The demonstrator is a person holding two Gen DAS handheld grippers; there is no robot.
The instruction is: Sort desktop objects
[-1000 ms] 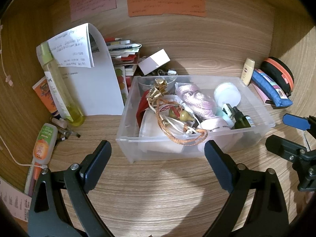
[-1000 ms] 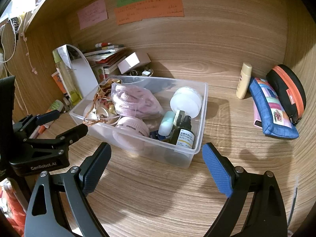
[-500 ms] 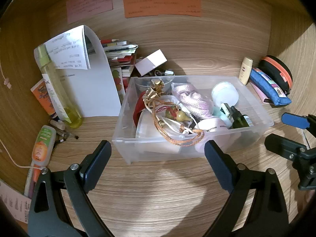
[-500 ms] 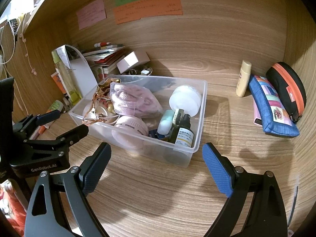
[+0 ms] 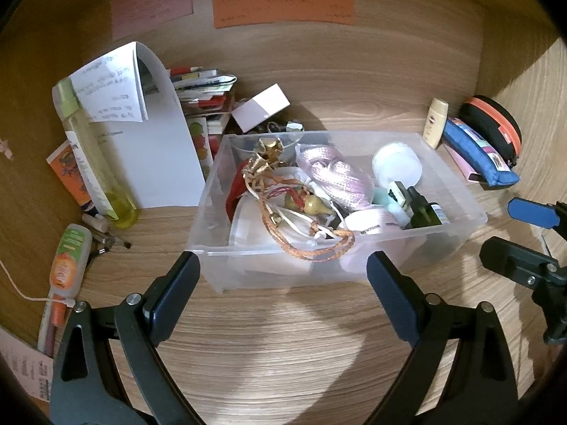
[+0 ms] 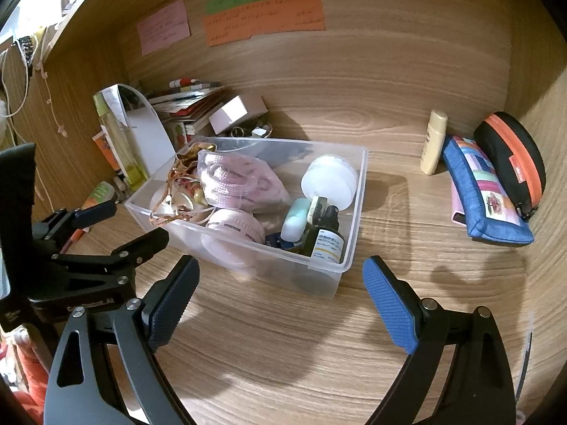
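A clear plastic bin (image 5: 457, 191) (image 6: 358, 191) stands on the wooden desk, filled with pink cord (image 5: 336, 173), a braided orange string (image 5: 312, 248), a white round jar (image 6: 329, 177), a dark dropper bottle (image 6: 327, 237) and other small items. My left gripper (image 5: 283, 290) is open and empty just in front of the bin; it also shows in the right wrist view (image 6: 117, 223). My right gripper (image 6: 280, 297) is open and empty in front of the bin's right corner; it also shows in the left wrist view (image 5: 521, 233).
A tall yellow bottle (image 5: 92, 163), folded white paper (image 5: 156, 148), an orange-labelled tube (image 5: 69, 258) and stacked booklets (image 5: 202, 88) lie left. A small white box (image 5: 260, 111) sits behind the bin. A cream tube (image 6: 434, 141), a blue pouch (image 6: 485, 191) and a black-orange case (image 6: 514, 159) lie right.
Both grippers have drawn slightly back and lower; the bin and the objects sit a little higher in both views. Nothing was taken hold of.
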